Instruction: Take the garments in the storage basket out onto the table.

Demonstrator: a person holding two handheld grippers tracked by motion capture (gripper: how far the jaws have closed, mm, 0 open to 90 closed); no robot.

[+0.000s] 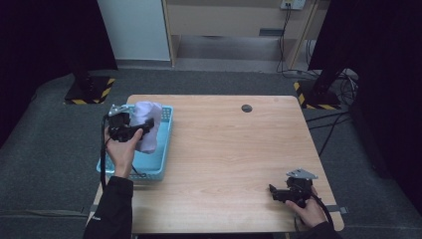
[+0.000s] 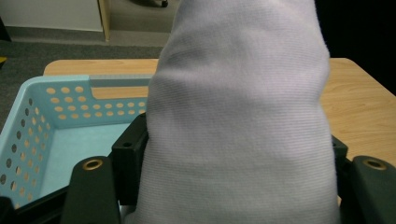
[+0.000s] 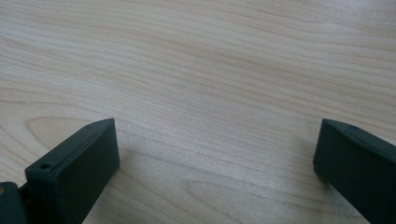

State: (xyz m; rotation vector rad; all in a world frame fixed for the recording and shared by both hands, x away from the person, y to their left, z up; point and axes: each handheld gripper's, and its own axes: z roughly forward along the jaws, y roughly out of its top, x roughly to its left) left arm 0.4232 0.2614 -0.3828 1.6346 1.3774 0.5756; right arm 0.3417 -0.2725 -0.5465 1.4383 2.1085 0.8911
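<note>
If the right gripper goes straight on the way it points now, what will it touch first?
Probably the bare table. The right gripper is open with nothing between its fingers, pointing slightly down along the wood. The high view suggests it heads left, towards the basket, but that is far off.

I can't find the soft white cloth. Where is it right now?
In the high view the white cloth is at the table's left side, held up by the left hand-held gripper over the light blue basket.
</note>
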